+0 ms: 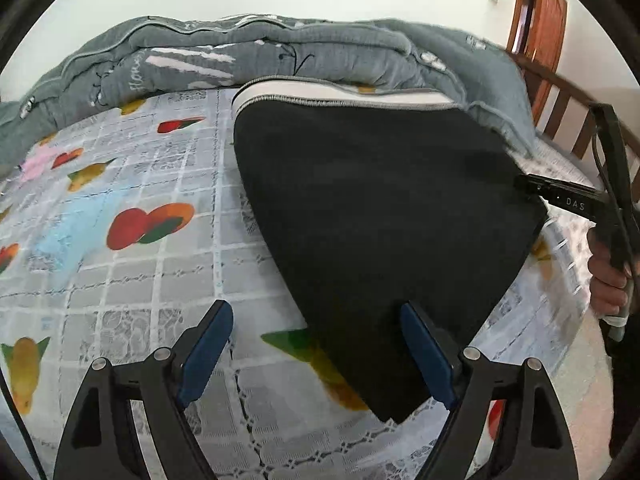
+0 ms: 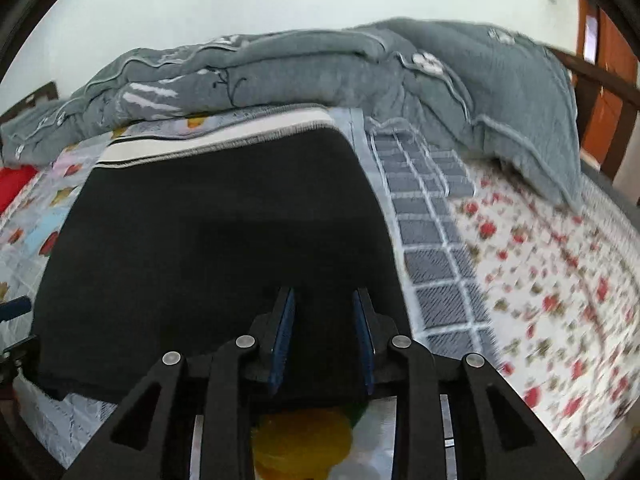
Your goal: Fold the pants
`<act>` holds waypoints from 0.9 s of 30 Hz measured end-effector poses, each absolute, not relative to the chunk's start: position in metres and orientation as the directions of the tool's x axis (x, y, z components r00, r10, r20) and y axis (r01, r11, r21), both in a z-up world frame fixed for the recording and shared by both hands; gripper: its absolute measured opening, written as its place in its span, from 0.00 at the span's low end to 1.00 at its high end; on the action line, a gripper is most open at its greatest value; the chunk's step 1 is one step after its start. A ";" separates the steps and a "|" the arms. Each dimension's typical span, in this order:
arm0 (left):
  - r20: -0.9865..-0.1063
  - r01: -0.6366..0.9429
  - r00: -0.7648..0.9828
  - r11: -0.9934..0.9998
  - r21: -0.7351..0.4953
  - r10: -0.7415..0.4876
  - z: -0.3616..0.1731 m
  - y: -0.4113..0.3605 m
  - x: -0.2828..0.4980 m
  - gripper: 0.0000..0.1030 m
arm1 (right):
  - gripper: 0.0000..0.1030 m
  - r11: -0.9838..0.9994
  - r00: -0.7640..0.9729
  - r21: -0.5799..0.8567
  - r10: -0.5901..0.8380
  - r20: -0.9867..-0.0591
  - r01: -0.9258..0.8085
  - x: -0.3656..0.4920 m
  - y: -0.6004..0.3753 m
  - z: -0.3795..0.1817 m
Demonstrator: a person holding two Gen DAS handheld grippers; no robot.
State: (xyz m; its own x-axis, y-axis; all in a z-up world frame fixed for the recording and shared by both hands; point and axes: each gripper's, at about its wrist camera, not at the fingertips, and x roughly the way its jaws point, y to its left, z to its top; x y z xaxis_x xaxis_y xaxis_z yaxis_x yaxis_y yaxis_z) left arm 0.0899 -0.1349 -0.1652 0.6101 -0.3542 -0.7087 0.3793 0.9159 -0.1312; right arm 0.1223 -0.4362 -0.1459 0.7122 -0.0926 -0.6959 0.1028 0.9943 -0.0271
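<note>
Pants [image 1: 380, 216], one black pair with a white waistband, lie folded flat on the fruit-print bedsheet [image 1: 132, 264], filling the centre of both views. One grey quilt [image 1: 248, 52] is bunched along the top. The left gripper [image 1: 316, 356] gapes wide, holding nothing. The right gripper [image 2: 325, 340] stands parted over the cloth, pads clear; "DAS" reads on its body at right.
</note>
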 end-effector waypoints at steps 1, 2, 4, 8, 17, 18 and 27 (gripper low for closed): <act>-0.698 0.378 0.606 0.910 -0.170 -0.382 -0.162 -0.129 0.094 0.82 | 0.37 0.995 0.729 -0.027 -0.091 -0.679 0.099 0.121 -0.438 -0.139; -0.687 0.367 0.603 0.905 -0.214 -0.406 -0.159 -0.123 0.101 0.82 | 0.43 0.995 0.749 -0.018 -0.087 -0.657 0.100 0.121 -0.441 -0.131; -0.683 0.344 0.597 0.904 -0.254 -0.420 -0.158 -0.117 0.114 0.82 | 0.54 0.994 0.772 0.018 -0.074 -0.631 0.111 0.128 -0.453 -0.121; -0.676 0.316 0.582 0.892 -0.323 -0.452 -0.159 -0.111 0.151 0.71 | 0.54 0.985 0.745 0.110 -0.026 -0.666 0.132 0.163 -0.478 -0.125; -0.649 0.217 0.430 0.769 -0.601 -0.628 -0.187 -0.110 0.233 0.20 | 0.54 0.967 0.682 0.235 0.110 -0.723 0.094 0.199 -0.485 -0.158; -0.645 0.227 0.435 0.769 -0.597 -0.629 -0.185 -0.109 0.232 0.17 | 0.51 0.972 0.682 0.219 0.104 -0.724 0.084 0.198 -0.481 -0.158; -0.679 0.215 0.532 0.856 -0.470 -0.507 -0.154 -0.019 0.217 0.13 | 0.35 0.953 0.666 0.299 0.256 -0.701 -0.052 0.171 -0.409 -0.143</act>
